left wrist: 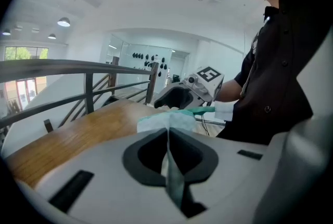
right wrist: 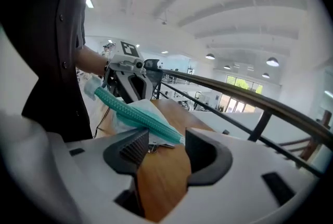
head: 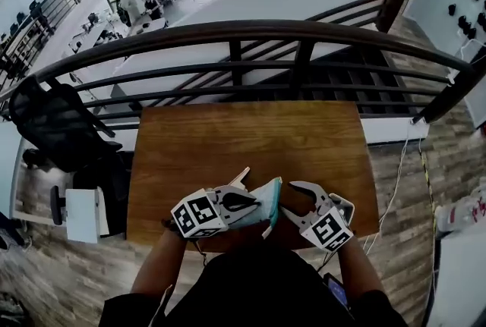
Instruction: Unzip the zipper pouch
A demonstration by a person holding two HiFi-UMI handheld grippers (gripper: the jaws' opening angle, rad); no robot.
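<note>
A pale pouch with a teal zipper edge (head: 264, 204) hangs above the near edge of the wooden table (head: 250, 143), between my two grippers. My left gripper (head: 244, 202) is shut on the pouch's fabric; in the left gripper view the cloth (left wrist: 171, 120) is pinched in the closed jaws (left wrist: 167, 133). My right gripper (head: 298, 198) stands open at the pouch's other end. In the right gripper view the teal zipper strip (right wrist: 136, 112) runs across the left jaw and ends in the gap (right wrist: 167, 139), with no pad pressing on it. A small metal piece shows under that end.
A dark metal railing (head: 235, 33) runs along the table's far side, with a drop to a lower floor behind it. A black office chair (head: 53, 121) stands left of the table. The person's dark-clothed torso (left wrist: 281, 77) is close behind both grippers.
</note>
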